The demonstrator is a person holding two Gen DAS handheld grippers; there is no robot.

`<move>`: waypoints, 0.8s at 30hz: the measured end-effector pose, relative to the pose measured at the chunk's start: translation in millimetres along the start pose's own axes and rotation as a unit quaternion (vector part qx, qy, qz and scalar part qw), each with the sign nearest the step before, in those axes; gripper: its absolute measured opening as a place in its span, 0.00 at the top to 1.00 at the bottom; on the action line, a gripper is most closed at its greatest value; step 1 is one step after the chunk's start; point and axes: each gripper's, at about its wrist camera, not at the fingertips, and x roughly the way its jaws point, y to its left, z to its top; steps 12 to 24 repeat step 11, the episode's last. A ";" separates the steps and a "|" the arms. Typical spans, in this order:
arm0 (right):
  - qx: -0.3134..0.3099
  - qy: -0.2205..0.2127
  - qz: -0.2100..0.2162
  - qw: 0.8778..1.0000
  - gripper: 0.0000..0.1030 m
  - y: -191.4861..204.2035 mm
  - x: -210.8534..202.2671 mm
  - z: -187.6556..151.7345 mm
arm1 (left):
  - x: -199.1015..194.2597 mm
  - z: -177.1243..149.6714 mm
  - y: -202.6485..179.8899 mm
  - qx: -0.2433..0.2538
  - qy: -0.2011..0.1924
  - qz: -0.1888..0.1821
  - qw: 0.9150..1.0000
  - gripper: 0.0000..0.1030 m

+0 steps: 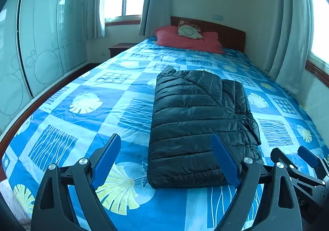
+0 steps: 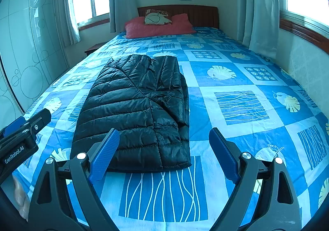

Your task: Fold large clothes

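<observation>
A black quilted puffer jacket (image 1: 197, 126) lies folded into a long narrow block on the bed, its sleeves tucked across the top; in the right wrist view the jacket (image 2: 135, 111) lies left of centre. My left gripper (image 1: 166, 140) hovers open above the jacket's near left corner, nothing between its blue pads. My right gripper (image 2: 164, 135) hangs open over the jacket's near right corner, empty too. The right gripper (image 1: 304, 156) shows at the lower right of the left wrist view, and the left gripper (image 2: 24, 126) shows at the left edge of the right wrist view.
The bed wears a blue patterned cover (image 2: 242, 107). Red pillows (image 2: 158, 25) and a small cushion (image 2: 156, 17) rest against the wooden headboard (image 2: 203, 14). A glass-front wardrobe (image 1: 47, 45) runs along the left. Curtained windows stand at the back left and the right, a nightstand (image 1: 121, 47) beside the bed.
</observation>
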 end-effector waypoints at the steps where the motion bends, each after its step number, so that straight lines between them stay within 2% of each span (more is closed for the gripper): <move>1: 0.000 0.000 0.000 1.000 0.14 -0.6 0.4 -0.5 | 2.5 -0.1 1.1 -0.002 0.005 -0.008 1.000 0.15; 3: -0.001 0.000 0.001 1.000 0.14 -1.9 0.6 -1.3 | 5.8 -0.9 4.2 -0.007 0.008 -0.013 1.000 0.15; 6: 0.000 0.000 -0.003 1.000 0.14 -7.3 1.7 -1.1 | 14.1 -2.9 10.2 -0.007 0.012 0.000 1.000 0.15; 8: 0.004 0.000 -0.006 1.000 0.14 -18.2 2.9 -1.6 | 25.4 -5.1 19.1 -0.006 0.029 0.000 1.000 0.15; 11: 0.009 0.002 -0.015 1.000 0.13 -33.1 5.6 -3.7 | 45.4 -11.0 41.4 -0.015 0.051 0.018 0.998 0.15; 24: 0.009 0.002 -0.015 1.000 0.13 -33.1 5.6 -3.7 | 45.4 -11.0 41.4 -0.015 0.051 0.018 0.998 0.15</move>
